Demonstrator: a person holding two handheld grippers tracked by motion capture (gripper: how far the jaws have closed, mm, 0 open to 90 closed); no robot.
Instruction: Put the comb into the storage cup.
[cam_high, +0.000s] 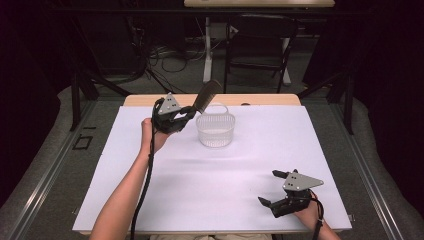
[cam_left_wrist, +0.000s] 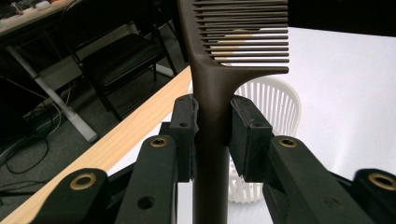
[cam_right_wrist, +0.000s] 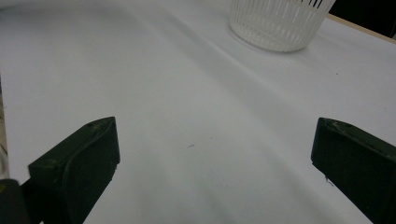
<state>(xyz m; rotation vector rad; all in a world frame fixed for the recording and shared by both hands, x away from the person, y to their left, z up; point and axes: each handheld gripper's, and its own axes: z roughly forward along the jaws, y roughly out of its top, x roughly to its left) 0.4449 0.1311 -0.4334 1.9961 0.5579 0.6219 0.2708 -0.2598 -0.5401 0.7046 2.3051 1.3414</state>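
Observation:
A dark brown comb (cam_high: 206, 95) is held up in the air by its handle, just left of and above a small white slotted basket (cam_high: 215, 128) near the table's far middle. My left gripper (cam_high: 186, 115) is shut on the comb's handle; in the left gripper view the comb (cam_left_wrist: 219, 70) rises between the two pads, teeth pointing right, with the basket (cam_left_wrist: 275, 100) behind it. My right gripper (cam_high: 272, 188) rests low at the near right of the white sheet, jaws wide open and empty. The right gripper view shows the basket (cam_right_wrist: 278, 23) far ahead.
A white sheet (cam_high: 220, 175) covers the wooden table (cam_high: 145, 100), whose bare edge shows along the far side. Beyond the table stand a black folding chair (cam_high: 257, 42) and a desk leg with cables on the floor.

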